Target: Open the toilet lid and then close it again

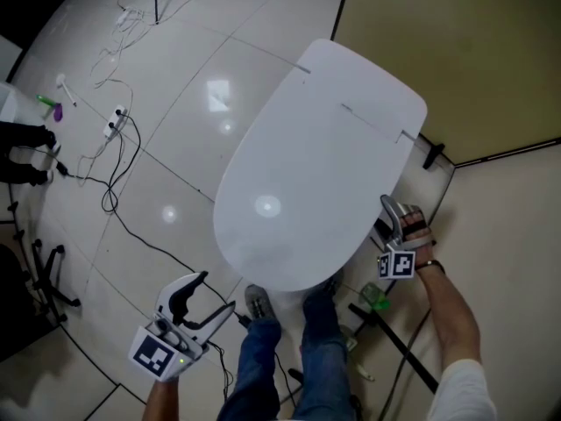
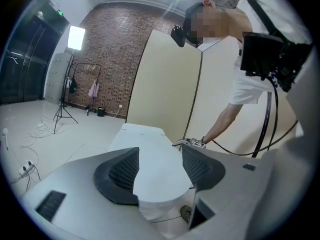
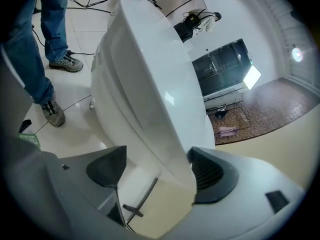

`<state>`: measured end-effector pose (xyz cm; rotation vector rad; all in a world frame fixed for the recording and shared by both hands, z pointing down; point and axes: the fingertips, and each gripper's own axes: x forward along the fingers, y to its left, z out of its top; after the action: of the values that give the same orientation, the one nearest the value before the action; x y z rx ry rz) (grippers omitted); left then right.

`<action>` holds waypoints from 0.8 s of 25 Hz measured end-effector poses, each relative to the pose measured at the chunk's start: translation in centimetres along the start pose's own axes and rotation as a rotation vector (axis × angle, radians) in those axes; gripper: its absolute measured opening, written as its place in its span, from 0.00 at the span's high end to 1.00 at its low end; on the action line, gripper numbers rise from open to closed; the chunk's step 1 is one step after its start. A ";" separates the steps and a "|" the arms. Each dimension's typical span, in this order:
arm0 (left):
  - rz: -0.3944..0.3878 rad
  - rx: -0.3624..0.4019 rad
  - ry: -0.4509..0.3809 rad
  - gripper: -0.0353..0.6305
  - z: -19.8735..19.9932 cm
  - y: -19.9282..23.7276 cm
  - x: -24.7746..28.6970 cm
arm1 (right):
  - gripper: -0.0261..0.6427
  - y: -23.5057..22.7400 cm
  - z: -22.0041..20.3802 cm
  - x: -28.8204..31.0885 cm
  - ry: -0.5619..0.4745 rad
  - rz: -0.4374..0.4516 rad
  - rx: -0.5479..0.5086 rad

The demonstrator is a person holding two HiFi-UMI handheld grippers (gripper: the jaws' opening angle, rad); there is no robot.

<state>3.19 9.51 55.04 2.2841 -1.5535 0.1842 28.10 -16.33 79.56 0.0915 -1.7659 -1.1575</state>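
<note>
The white toilet lid (image 1: 316,160) lies down flat over the bowl in the head view. My right gripper (image 1: 396,210) is at the toilet's right side, low beside the lid's edge. In the right gripper view its jaws (image 3: 157,156) stand wide open with the lid's rim (image 3: 165,134) passing between them, and the left pad is clear of it. My left gripper (image 1: 215,295) hangs in front of the toilet at lower left, open, with nothing between its fingers. The left gripper view looks along the lid (image 2: 150,154) from its open jaws (image 2: 160,159).
Black cables (image 1: 114,191) and a power strip (image 1: 114,125) lie on the tiled floor at left. A beige partition wall (image 1: 456,51) stands close behind and right of the toilet. A black rod (image 1: 394,340) lies on the floor by my right arm. My shoes (image 1: 259,303) are at the toilet's front.
</note>
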 end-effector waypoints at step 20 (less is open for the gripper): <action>-0.007 0.095 -0.012 0.55 7.7 -1.0 2.2 | 0.36 -7.2 6.1 -8.0 -0.064 0.115 0.488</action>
<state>4.18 5.09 48.37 2.3672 -1.5738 0.2477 24.62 -12.02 68.45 0.2418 -2.0507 -0.6350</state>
